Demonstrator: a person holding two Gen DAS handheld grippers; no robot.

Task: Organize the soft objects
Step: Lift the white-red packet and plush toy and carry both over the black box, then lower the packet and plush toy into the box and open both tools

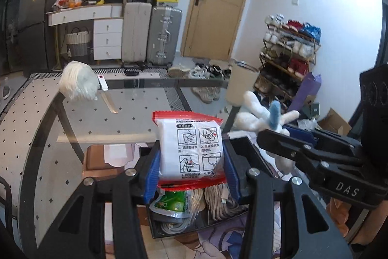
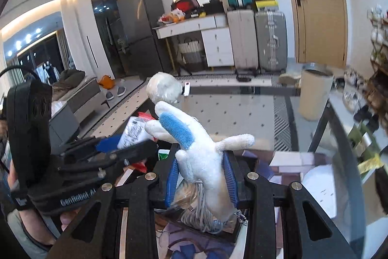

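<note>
Packet (image 1: 191,147) and plush are both up in the air at this point. The left gripper (image 1: 190,171) is sitting at the bottom center of the left wrist view, with its blue jaws pinching the red-edged white packet by its lower half, so the printed instruction panels are standing upright above the pads. Directly under it, a black bin (image 1: 194,222) is holding coiled rope (image 1: 218,203) and a green and white pouch (image 1: 172,205), which I'm guessing is where the soft stuff is going.

The right gripper (image 2: 201,179) is doing the same thing at the lower center of its own view, jaws squeezing the white plush toy (image 2: 201,152) around its body, with the blue patch and stubby limbs poking out above the grip. Its metal keychain is dangling below.

Handling-wise, both look light and squishy. The packet's plastic film is probably slippery and crinkly, so a mid-body pinch like this 1 seems safer than grabbing the thin sealed edge. The plush is compressing a lot between the pads and looks floppy, so holding the thick torso rather than a limb is the better call.

Over at the upper left of the left wrist view, a white fluffy bundle (image 1: 77,83) is sitting on the glass bench (image 1: 135,111), untouched for now.
</note>
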